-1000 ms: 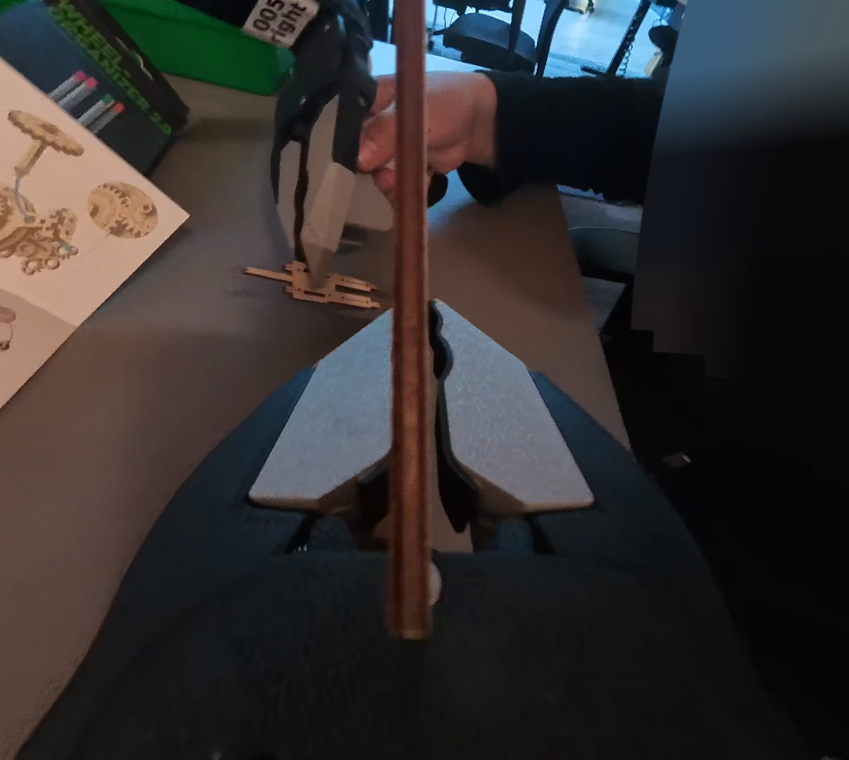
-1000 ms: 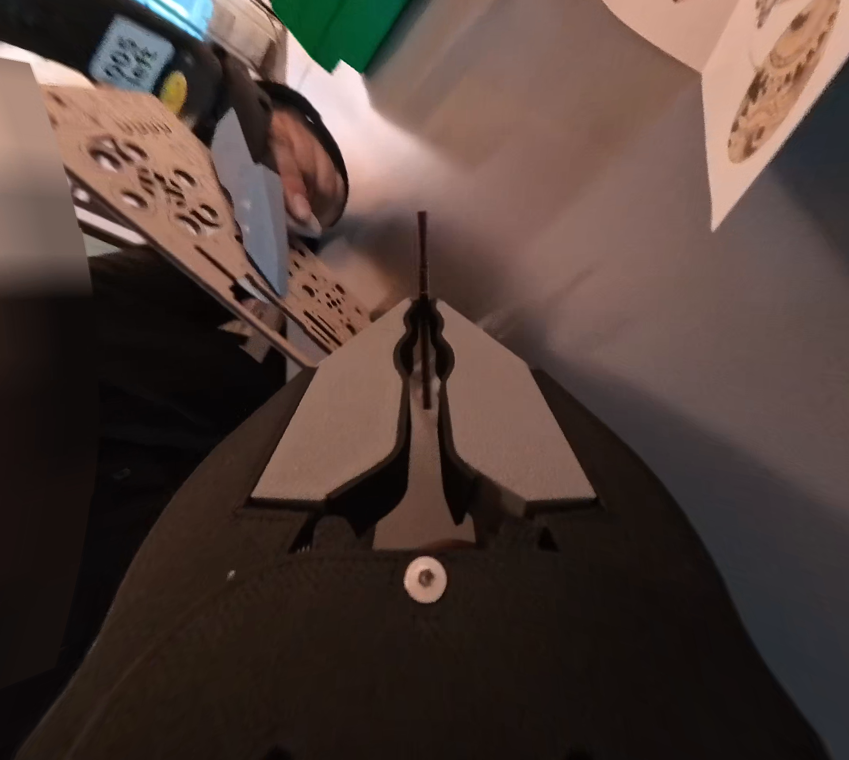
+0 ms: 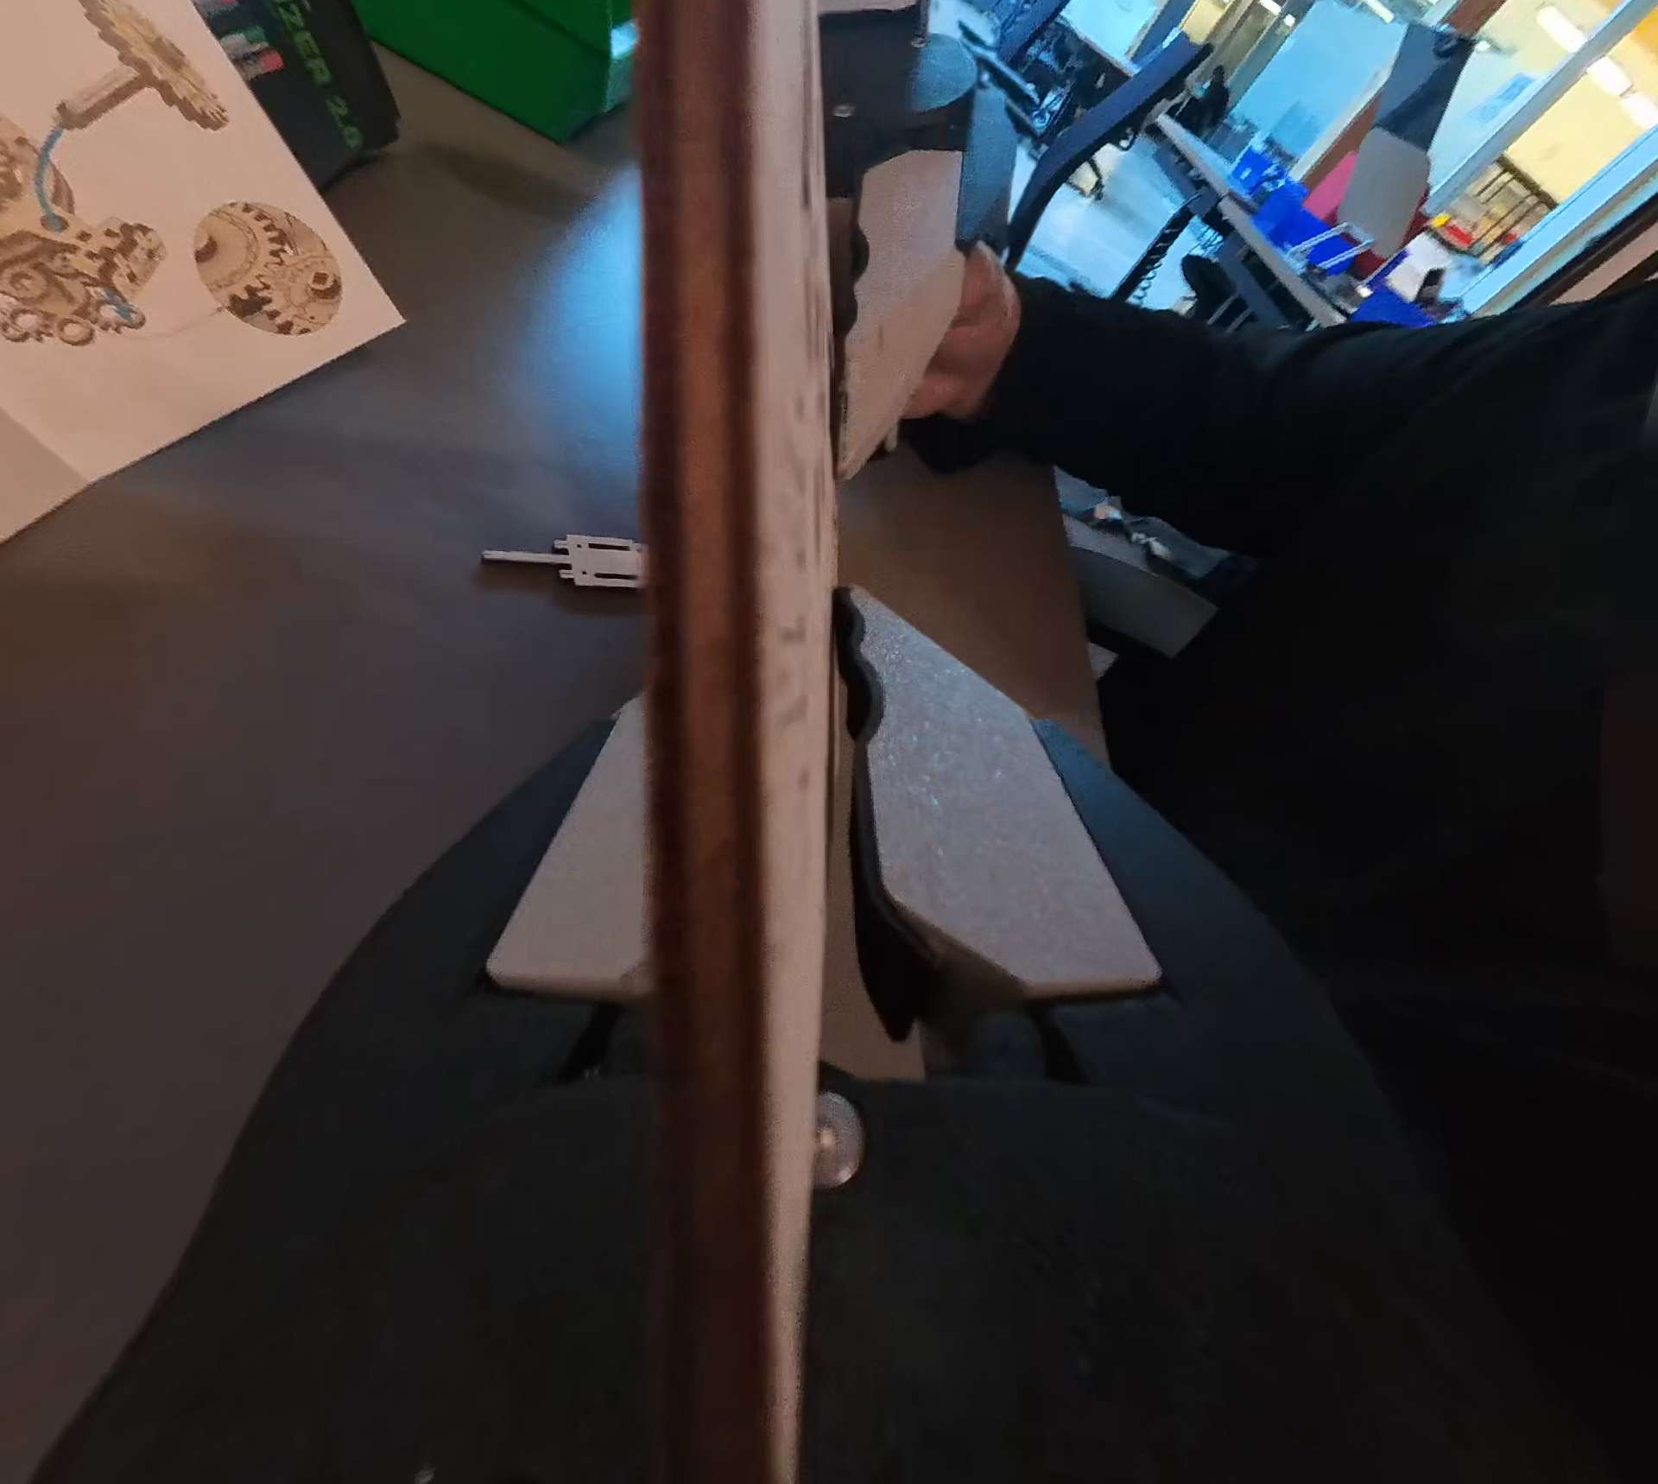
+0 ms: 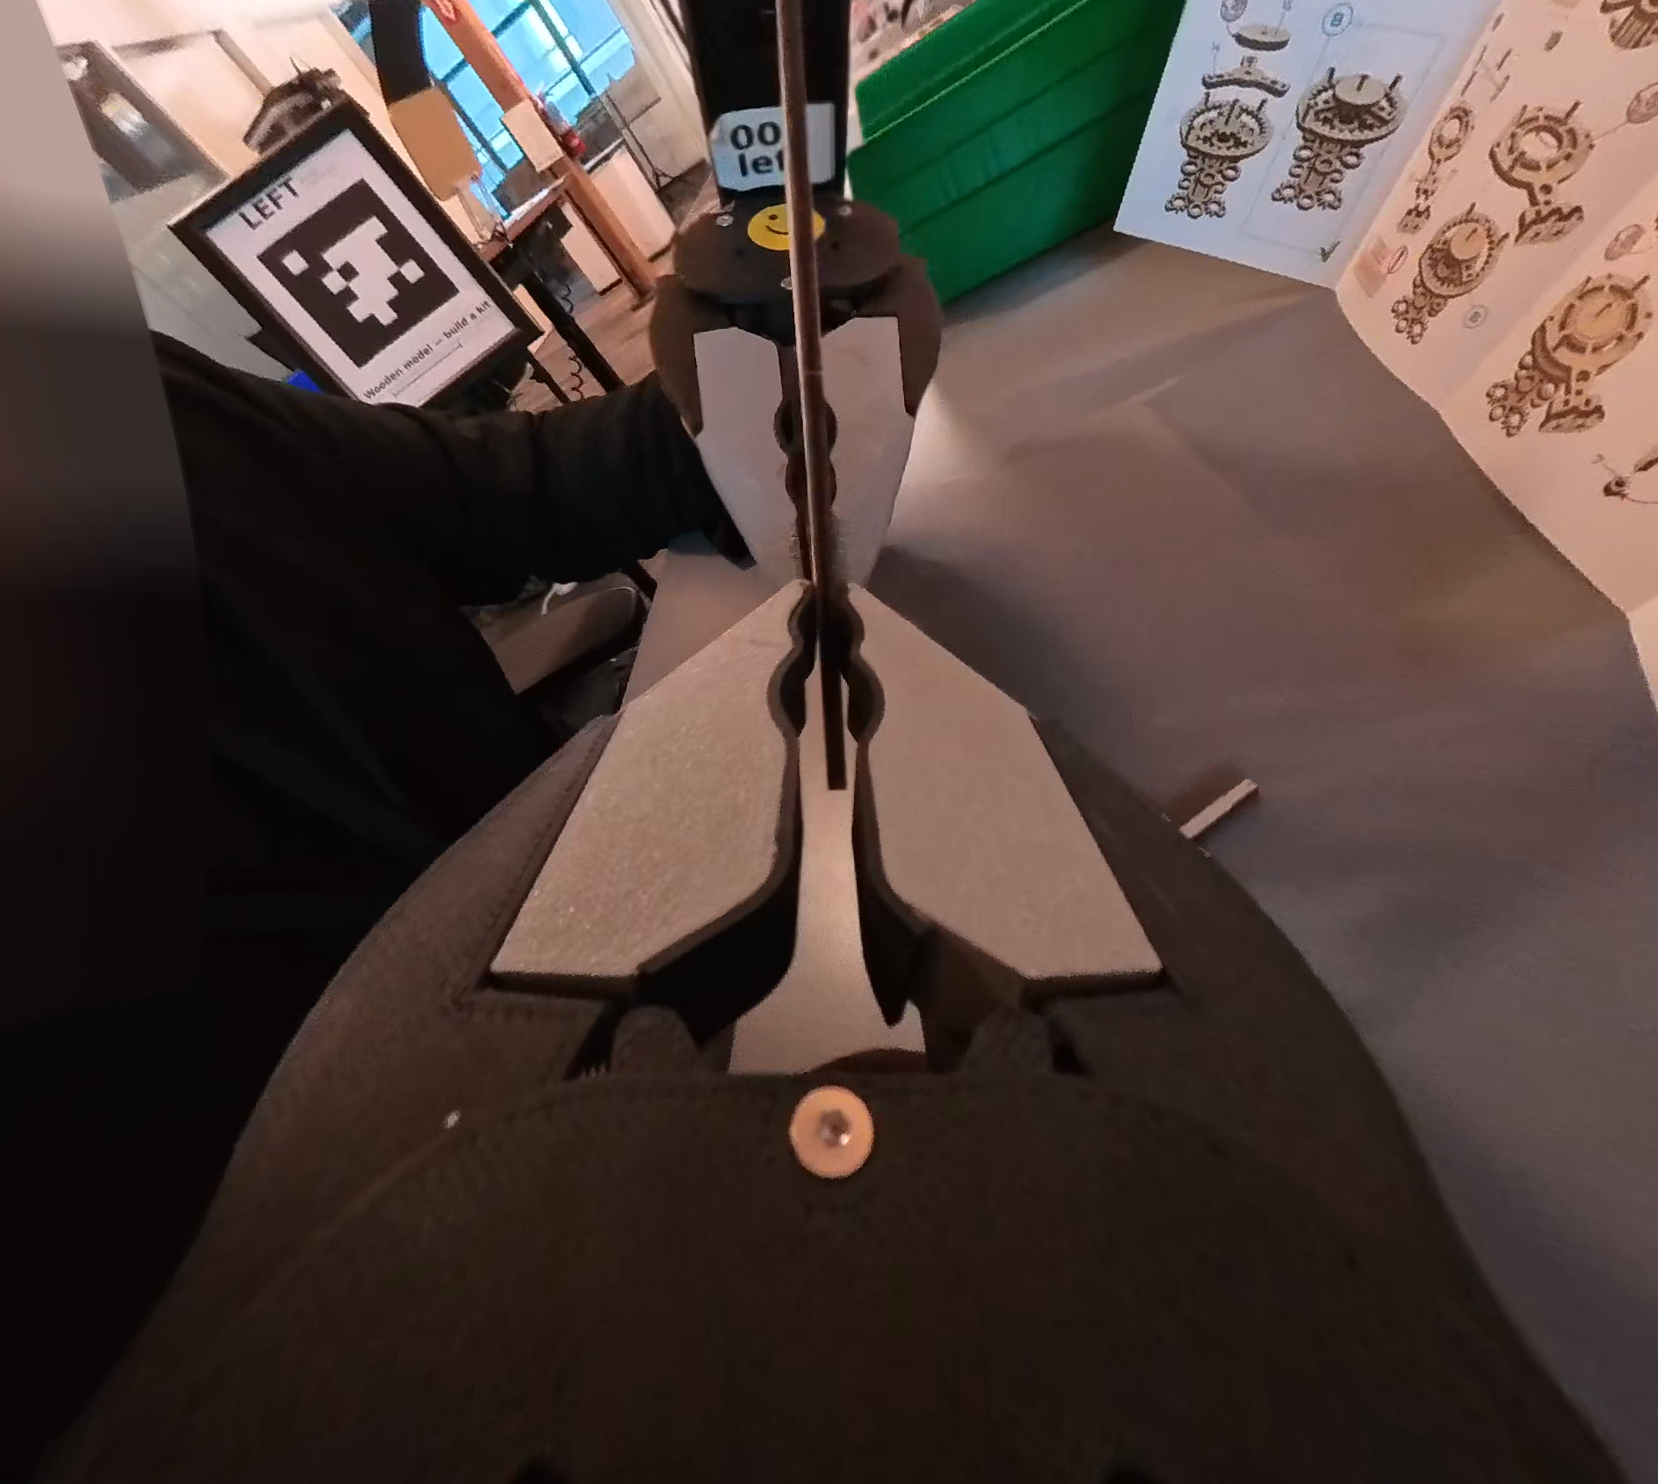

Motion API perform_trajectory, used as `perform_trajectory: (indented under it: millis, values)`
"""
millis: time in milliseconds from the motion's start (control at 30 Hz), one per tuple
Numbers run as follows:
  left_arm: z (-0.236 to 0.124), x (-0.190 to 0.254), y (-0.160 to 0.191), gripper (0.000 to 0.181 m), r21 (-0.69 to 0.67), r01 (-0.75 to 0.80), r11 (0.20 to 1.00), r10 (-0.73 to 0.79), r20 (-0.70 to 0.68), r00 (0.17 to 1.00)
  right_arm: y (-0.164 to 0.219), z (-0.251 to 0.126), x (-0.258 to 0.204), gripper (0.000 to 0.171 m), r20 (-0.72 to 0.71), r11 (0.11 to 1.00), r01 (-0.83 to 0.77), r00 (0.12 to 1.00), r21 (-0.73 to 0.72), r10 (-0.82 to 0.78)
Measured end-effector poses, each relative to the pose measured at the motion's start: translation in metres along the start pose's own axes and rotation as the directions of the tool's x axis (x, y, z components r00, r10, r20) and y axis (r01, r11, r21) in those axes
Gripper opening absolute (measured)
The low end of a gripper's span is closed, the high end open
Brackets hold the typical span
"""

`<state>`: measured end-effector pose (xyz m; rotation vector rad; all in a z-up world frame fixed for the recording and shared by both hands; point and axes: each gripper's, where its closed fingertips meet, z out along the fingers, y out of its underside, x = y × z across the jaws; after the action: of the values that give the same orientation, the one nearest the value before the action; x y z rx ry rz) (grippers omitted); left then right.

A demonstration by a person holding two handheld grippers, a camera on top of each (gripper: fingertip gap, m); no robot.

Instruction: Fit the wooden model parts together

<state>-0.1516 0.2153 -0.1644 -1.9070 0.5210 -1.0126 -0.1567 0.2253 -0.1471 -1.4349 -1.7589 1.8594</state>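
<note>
two claws meet nose to nose above a grey bench (image 4: 1346,633). the left claw (image 3: 745,723) is closed on a thin wooden sheet (image 3: 718,633), held edge-on and upright. the right claw (image 4: 830,633) is closed on what looks like the same sheet's near edge. one small wooden part (image 3: 583,561) lies loose on the bench, near the middle. instruction sheets (image 4: 1525,229) stand at the far right. i see nothing joined yet, so fitting seems at an early stage.

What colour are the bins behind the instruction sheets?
Green bins, clearest in the right wrist view.
</note>
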Motion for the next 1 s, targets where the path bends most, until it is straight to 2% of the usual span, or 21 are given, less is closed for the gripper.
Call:
perform_trajectory:
  millis: [33,133,300,400,567,633,667,733,767,1000]
  values:
    - [0.0,0.0,0.0,0.0,-0.004,-0.009,1.0,0.009,0.011,1.0,0.001,0.0,0.001,0.0,-0.002,1.0,-0.001,1.0,-0.005,0.001]
    - [0.0,-0.005,0.003,0.001,-0.034,0.003,0.999,-0.001,0.05,0.999,0.004,0.0,0.008,0.018,-0.071,0.998,0.054,0.996,-0.041,-0.057]
    - [0.009,-0.002,0.018,0.001,-0.121,-0.002,0.993,0.01,0.066,0.998,0.008,0.012,0.009,0.017,-0.12,0.988,0.119,0.984,-0.097,-0.13]
    - [0.013,-0.003,0.023,0.0,-0.153,-0.009,0.988,0.022,0.085,0.996,0.011,0.015,0.004,0.005,-0.084,0.989,0.101,0.99,-0.104,-0.11]
    - [0.01,-0.002,0.016,0.0,-0.113,-0.001,0.994,0.009,0.07,0.998,0.007,0.013,0.003,0.003,-0.067,0.994,0.081,0.994,-0.072,-0.085]
    - [0.007,-0.001,0.006,0.01,-0.054,-0.011,0.998,0.015,0.066,0.998,0.007,0.013,0.002,0.002,-0.059,0.995,0.072,0.995,-0.066,-0.076]
    - [0.006,-0.002,0.003,0.001,-0.036,-0.005,0.999,0.007,0.068,0.998,0.006,0.013,0.001,0.001,-0.049,0.996,0.065,0.996,-0.056,-0.068]
    - [0.005,-0.004,0.004,0.006,-0.038,-0.009,0.999,0.012,0.082,0.997,0.005,0.014,0.003,0.002,-0.058,0.998,0.05,0.997,-0.047,-0.053]
    - [0.005,-0.006,0.005,0.001,-0.045,-0.024,0.999,0.028,0.103,0.994,0.006,0.014,0.005,0.003,-0.071,0.998,0.048,0.996,-0.047,-0.051]
    - [0.008,-0.014,0.004,0.001,-0.03,-0.053,0.998,0.057,0.182,0.982,0.004,0.012,0.015,0.005,-0.097,1.0,-0.02,0.995,0.0,0.02]
